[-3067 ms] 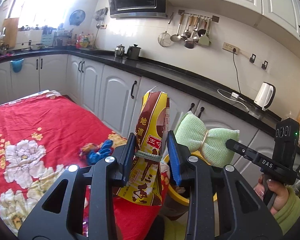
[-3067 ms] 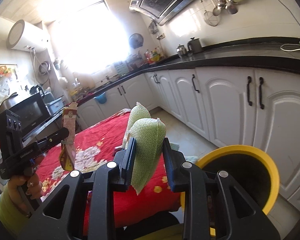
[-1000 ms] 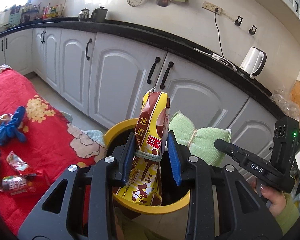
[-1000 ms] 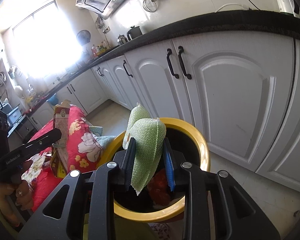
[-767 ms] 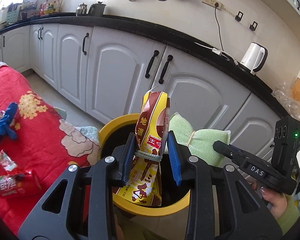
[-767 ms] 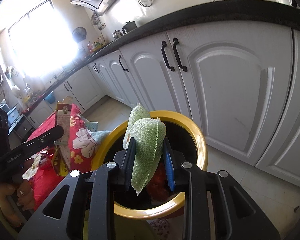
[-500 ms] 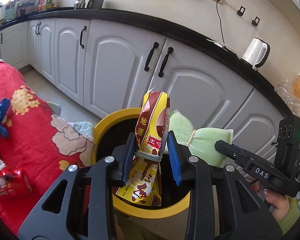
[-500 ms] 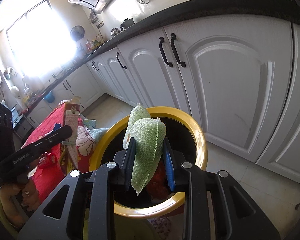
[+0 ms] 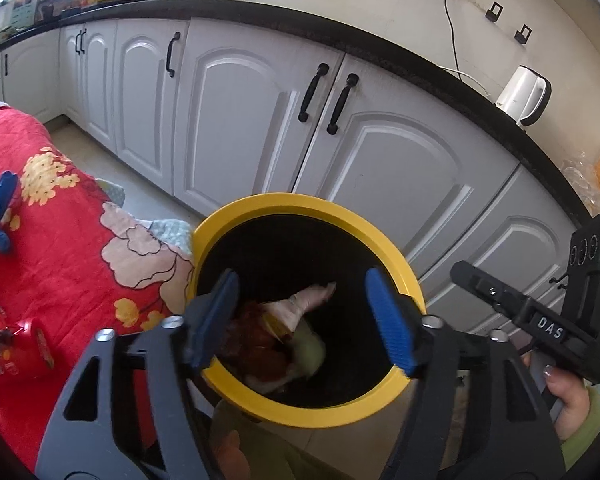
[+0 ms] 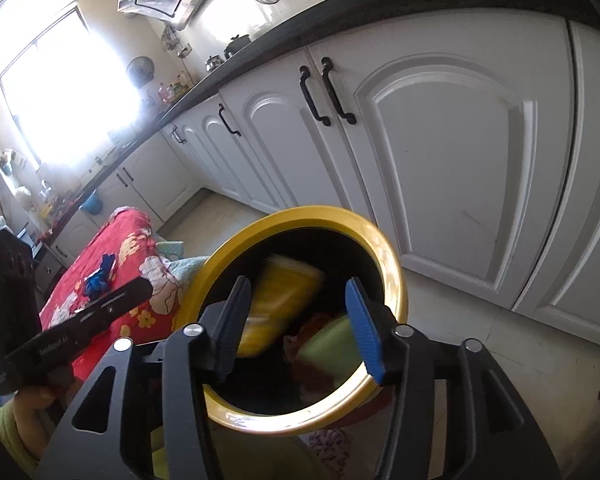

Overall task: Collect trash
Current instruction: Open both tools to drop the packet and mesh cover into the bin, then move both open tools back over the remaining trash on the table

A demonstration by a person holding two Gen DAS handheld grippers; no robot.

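Both my tools hang over the yellow-rimmed bin (image 9: 204,240), the left tool (image 9: 300,316) and right tool (image 10: 296,328) opening with nothing gripped. My right view alone catches the yellow wrapper (image 10: 280,300) blurred inside the bin beside the green sponge (image 10: 332,344); my left view shows red wrappers (image 9: 16,348) on the red floral cloth (image 9: 60,264).

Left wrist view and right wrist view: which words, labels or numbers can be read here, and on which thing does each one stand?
"DAS": white letters on the black body of the right gripper, in the left wrist view.
Embossed lettering on the left gripper, in the right wrist view: too blurred to read.
Print on the red wrapper on the red cloth: too blurred to read.
Yellow packet dropping into the bin: motion-blurred, unreadable.
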